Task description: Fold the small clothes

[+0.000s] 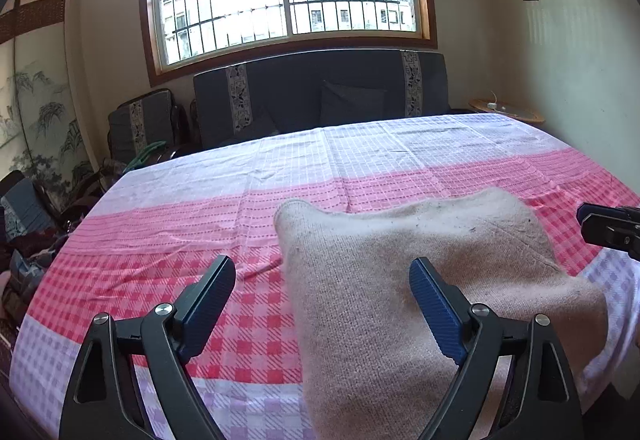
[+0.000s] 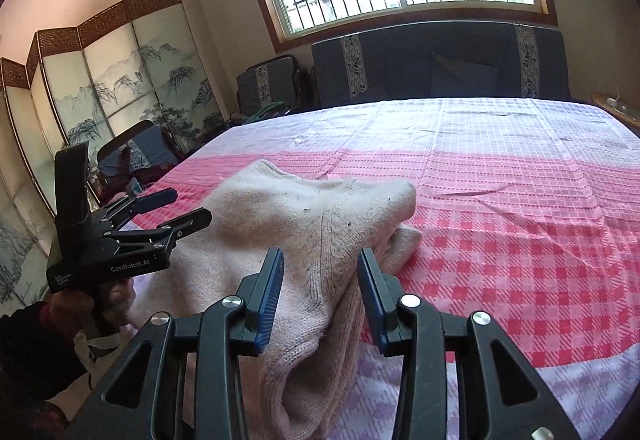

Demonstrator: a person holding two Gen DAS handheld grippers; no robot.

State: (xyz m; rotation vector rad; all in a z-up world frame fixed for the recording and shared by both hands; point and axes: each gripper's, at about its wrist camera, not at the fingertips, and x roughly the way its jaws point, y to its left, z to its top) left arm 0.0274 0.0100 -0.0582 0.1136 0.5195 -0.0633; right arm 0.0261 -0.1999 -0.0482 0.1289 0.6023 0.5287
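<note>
Your beige knitted garment [image 2: 304, 236] lies bunched on the pink-checked sheet [image 2: 520, 260]; your right gripper [image 2: 320, 300] straddles its raised fold, unclamped, your left gripper [image 1: 324, 304] spread wide beside it, ready to grip

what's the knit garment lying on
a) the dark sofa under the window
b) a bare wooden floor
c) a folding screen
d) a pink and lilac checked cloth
d: the beige knit garment lies on the pink and lilac checked cloth, with the dark sofa well behind it under the window.
</note>
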